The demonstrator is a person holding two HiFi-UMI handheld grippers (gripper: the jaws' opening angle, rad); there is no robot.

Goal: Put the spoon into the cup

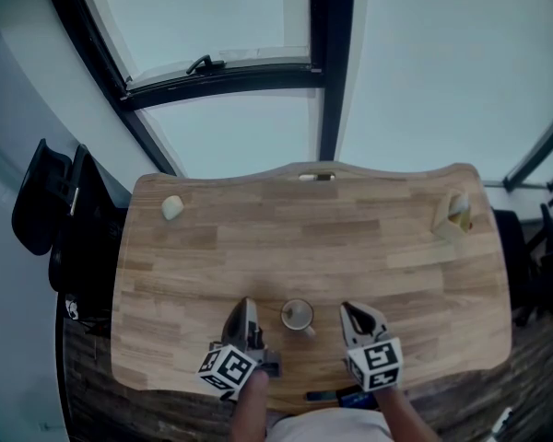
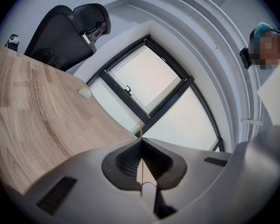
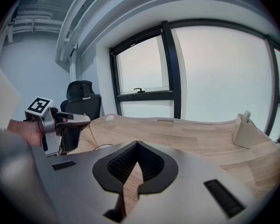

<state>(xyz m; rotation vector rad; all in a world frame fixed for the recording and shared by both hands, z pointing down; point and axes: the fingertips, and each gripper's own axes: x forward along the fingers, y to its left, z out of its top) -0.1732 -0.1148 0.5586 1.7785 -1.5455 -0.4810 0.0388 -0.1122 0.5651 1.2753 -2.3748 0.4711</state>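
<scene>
A small cup (image 1: 298, 316) stands near the table's front edge, between my two grippers. My left gripper (image 1: 246, 307) is just left of it and shut on a thin golden spoon handle (image 2: 142, 171), which runs up between the jaws and pokes out past their tips. In the right gripper view the left gripper (image 3: 67, 125) holds the spoon (image 3: 89, 133) slanting down toward the cup's rim (image 3: 102, 147); the spoon's bowl is hidden. My right gripper (image 1: 352, 311) is right of the cup, its jaws (image 3: 137, 144) shut with nothing between them.
A small pale lump (image 1: 172, 207) lies at the table's back left. At the back right stands a beige holder (image 1: 452, 215). A black office chair (image 1: 51, 201) is off the left edge, and windows run behind the wooden table (image 1: 350, 247).
</scene>
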